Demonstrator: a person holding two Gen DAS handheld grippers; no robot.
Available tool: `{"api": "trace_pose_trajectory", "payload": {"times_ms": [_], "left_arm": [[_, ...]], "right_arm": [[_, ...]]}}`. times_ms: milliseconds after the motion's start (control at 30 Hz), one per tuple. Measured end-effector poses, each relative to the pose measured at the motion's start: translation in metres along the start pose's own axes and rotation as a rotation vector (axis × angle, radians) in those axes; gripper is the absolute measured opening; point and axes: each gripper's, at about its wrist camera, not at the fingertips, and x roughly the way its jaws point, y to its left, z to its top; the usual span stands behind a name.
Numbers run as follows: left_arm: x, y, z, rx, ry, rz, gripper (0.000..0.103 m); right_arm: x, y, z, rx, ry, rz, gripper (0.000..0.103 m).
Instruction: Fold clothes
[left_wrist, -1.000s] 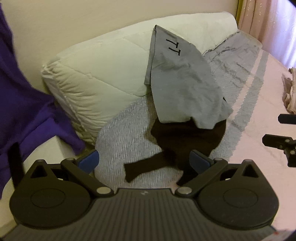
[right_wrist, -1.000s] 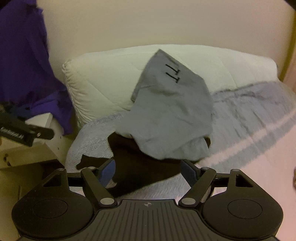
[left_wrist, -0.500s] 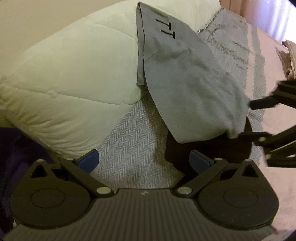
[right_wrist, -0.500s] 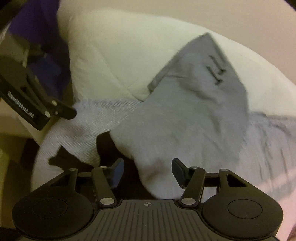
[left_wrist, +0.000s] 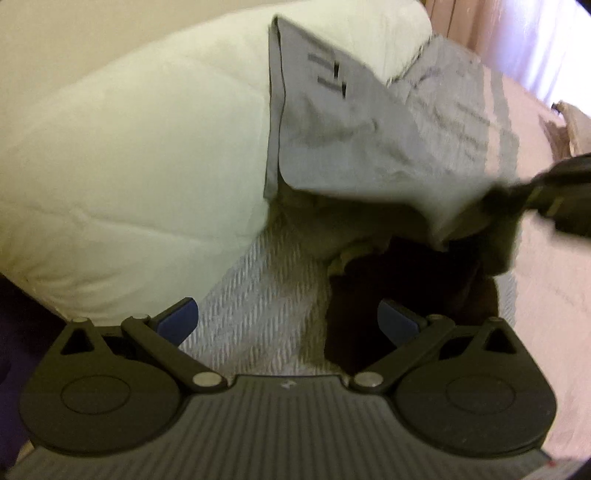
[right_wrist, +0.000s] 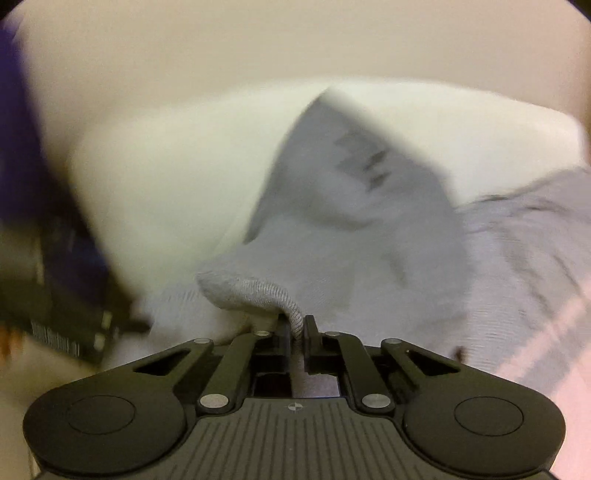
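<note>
A grey garment (left_wrist: 354, 147) with a dark printed mark drapes from the white pillow (left_wrist: 140, 162) down onto the bed. Its ribbed hem (right_wrist: 258, 291) is pinched in my right gripper (right_wrist: 297, 328), which is shut on it and lifts that edge. In the left wrist view the right gripper (left_wrist: 546, 199) shows as a dark blur at the garment's lower right corner. Under the lifted grey cloth lies a black garment (left_wrist: 399, 288). My left gripper (left_wrist: 288, 319) hovers open over the bedspread, its right finger in front of the black garment.
A grey herringbone bedspread (left_wrist: 266, 288) with a pink section (left_wrist: 546, 302) covers the bed. The cream wall (right_wrist: 258, 44) stands behind the pillow. Purple cloth (right_wrist: 14, 122) hangs at the left. A beige fabric heap (left_wrist: 569, 125) sits at the far right.
My right gripper has shut on the grey garment's hem and raised it, uncovering more of the black garment. The left gripper stayed open and shifted slightly closer.
</note>
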Motion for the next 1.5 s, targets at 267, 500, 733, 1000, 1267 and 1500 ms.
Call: {"api": "trace_pose_trajectory", "payload": {"times_ms": [267,500,733,1000,1267,1500], "left_arm": [[-0.047,-0.044,0.013,0.070,-0.106,-0.061,0.102],[-0.090,-0.126,-0.013,0.163,-0.150,-0.132,0.102],[-0.116,-0.220,-0.059,0.278,-0.125,-0.210,0.102],[-0.106,-0.310,-0.099,0.416,-0.020,-0.325,0.102],[-0.056,-0.313,-0.107,0.382,0.101,-0.312,0.101],[0.014,-0.272,-0.107,0.205,0.215,-0.300,0.093]], "right_arm": [[-0.150,-0.109,-0.018,0.401,-0.266,-0.165,0.002],[-0.288,-0.160,-0.141,0.698,-0.395,-0.279,0.001],[-0.421,-0.191,-0.325,1.028,-0.386,-0.496,0.001],[-0.515,-0.198,-0.502,1.274,-0.101,-0.862,0.002],[-0.471,-0.200,-0.472,1.146,-0.031,-0.827,0.026],[-0.329,-0.217,-0.381,0.760,0.107,-0.509,0.048]]}}
